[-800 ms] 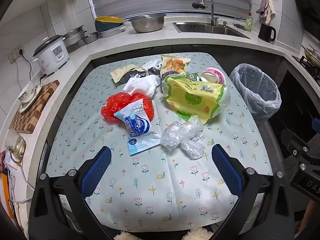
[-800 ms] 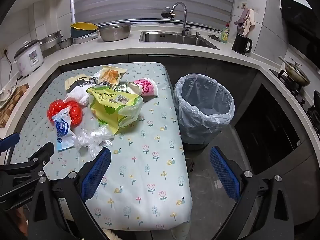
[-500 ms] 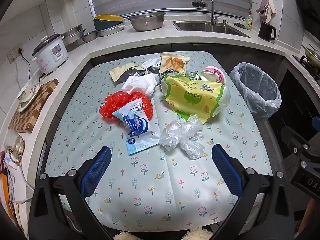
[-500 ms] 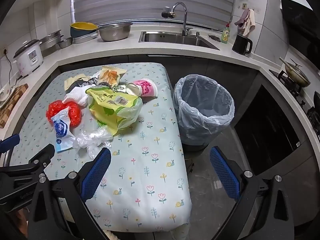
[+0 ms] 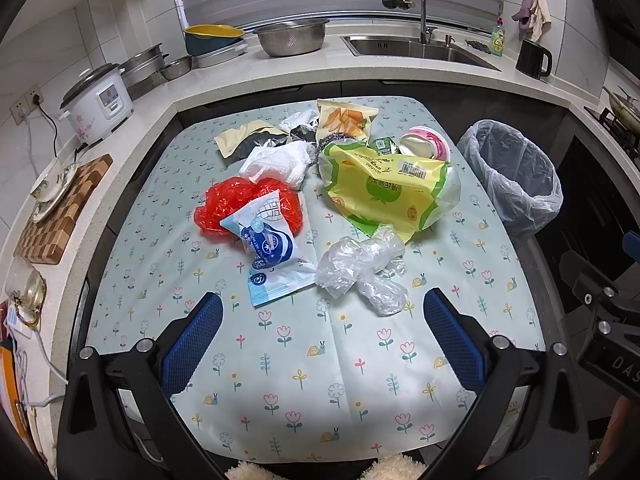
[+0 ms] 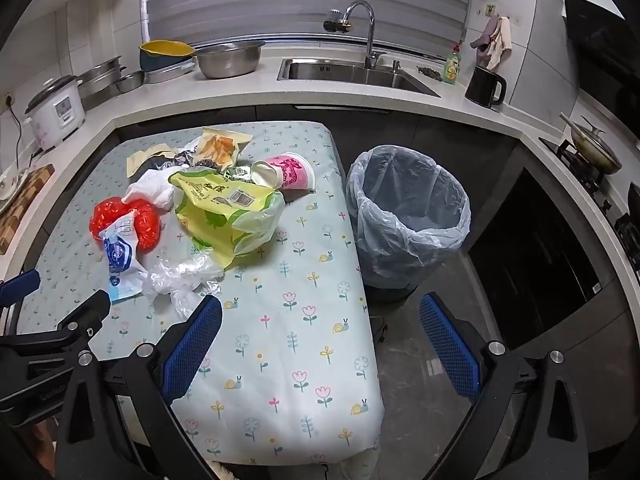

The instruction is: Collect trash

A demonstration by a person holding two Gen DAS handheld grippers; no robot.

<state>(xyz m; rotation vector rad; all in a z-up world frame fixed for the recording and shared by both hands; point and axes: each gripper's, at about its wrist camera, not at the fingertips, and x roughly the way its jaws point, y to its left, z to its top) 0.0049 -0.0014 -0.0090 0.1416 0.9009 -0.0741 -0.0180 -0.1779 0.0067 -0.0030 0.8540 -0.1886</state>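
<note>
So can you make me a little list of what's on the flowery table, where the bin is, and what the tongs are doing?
place: kitchen, table with a flowery cloth
trash on table: red plastic bag, blue and white packet, crumpled clear plastic, yellow-green bag, white tissue, pink cup lying on its side
bin: lined trash bin on the floor beside the table, looks empty
left tongs: open, holding nothing
right tongs: open, holding nothing
trash collected: none yet

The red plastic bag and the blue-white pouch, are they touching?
Touching. In the left wrist view the blue-white pouch lies overlapping the red plastic bag, with no gap.
</note>
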